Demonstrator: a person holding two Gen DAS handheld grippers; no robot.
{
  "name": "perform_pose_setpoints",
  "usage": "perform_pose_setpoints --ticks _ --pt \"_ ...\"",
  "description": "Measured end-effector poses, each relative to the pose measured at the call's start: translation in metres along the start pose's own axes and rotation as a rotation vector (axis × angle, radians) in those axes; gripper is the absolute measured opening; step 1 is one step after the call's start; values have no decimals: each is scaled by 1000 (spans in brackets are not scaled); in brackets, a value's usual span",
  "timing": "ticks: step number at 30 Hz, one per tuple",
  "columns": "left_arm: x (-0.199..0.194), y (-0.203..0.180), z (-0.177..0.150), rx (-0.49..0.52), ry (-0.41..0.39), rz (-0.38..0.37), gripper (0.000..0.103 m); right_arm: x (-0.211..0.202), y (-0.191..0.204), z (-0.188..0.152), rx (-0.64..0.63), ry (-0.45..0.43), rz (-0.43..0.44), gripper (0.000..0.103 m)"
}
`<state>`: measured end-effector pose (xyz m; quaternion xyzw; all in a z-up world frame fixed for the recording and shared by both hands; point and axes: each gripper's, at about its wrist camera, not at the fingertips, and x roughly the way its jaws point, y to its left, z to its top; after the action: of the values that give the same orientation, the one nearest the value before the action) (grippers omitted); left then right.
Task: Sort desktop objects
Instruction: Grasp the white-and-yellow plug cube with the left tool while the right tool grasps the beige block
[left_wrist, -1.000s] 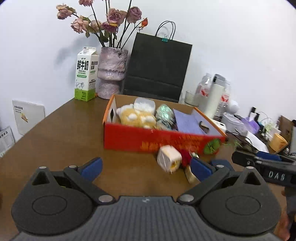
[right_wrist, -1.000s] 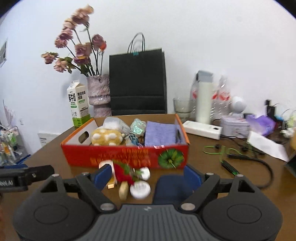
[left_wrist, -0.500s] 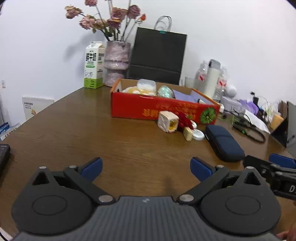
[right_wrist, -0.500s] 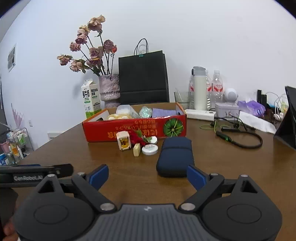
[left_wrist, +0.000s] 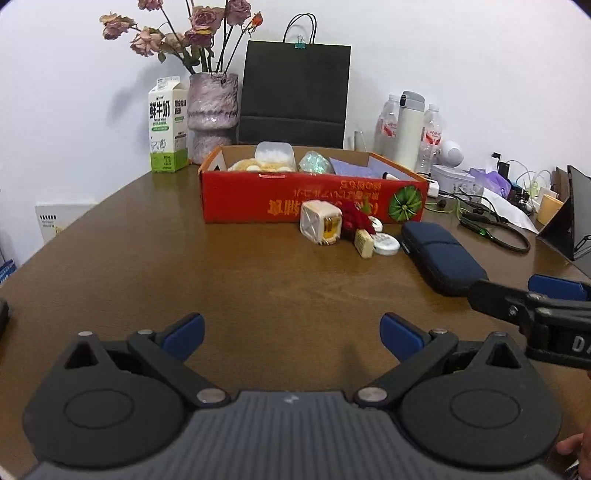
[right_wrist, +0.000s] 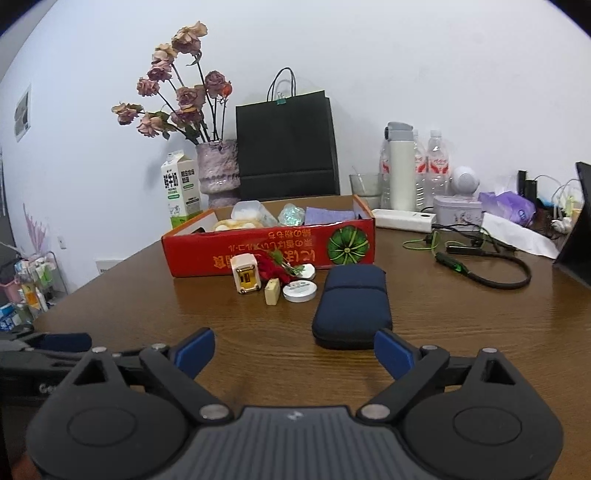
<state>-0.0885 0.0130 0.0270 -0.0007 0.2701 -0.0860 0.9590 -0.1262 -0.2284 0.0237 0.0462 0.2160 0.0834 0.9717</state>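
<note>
A red cardboard box (left_wrist: 258, 197) (right_wrist: 207, 251) holds a plush toy, a clear tub, a shiny ball and a purple cloth. In front of it lie a white cube charger (left_wrist: 319, 227) (right_wrist: 245, 278), a red flower piece (left_wrist: 356, 219) (right_wrist: 271, 267), a small beige block (left_wrist: 364, 243) (right_wrist: 272, 291), a white round tin (left_wrist: 386, 244) (right_wrist: 300, 291) and a navy case (left_wrist: 441, 258) (right_wrist: 352, 304). My left gripper (left_wrist: 291, 334) is open and empty, well short of them. My right gripper (right_wrist: 293, 350) is open and empty, just short of the navy case.
A milk carton (left_wrist: 166, 123), a vase of dried roses (left_wrist: 212, 110) and a black paper bag (left_wrist: 295, 94) stand behind the box. Bottles (right_wrist: 400, 170), a white power strip (right_wrist: 402, 219), cables (right_wrist: 491, 266) and a dark stand (right_wrist: 578, 229) crowd the right side.
Both grippers have drawn back from the box toward the near table edge, so the objects look smaller and farther. Both stay open and empty.
</note>
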Motion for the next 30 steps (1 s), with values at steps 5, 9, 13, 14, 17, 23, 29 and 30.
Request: perform_pose_setpoints --ticks 5,9,13,14,17,23,29,30 --pt "31 -1 22 78 -14 -55 103 26 -5 21 -1 3 58 78" --pt "58 -6 42 135 -41 -80 102 70 -7 50 -17 58 90 60" --pt "97 -6 58 144 -4 -98 90 122 2 69 -45 138 122 42" --pt "107 -5 60 157 28 -128 85 134 5 72 -58 158 125 37" --pt "119 6 60 122 73 -170 81 163 9 76 -67 220 142 24" --pt "122 28 65 62 72 -171 80 190 14 67 -93 253 130 16" --pt "134 16 90 62 36 -244 81 178 0 65 -57 239 121 10" --pt "141 11 91 78 37 -233 81 174 -4 65 -44 234 119 10"
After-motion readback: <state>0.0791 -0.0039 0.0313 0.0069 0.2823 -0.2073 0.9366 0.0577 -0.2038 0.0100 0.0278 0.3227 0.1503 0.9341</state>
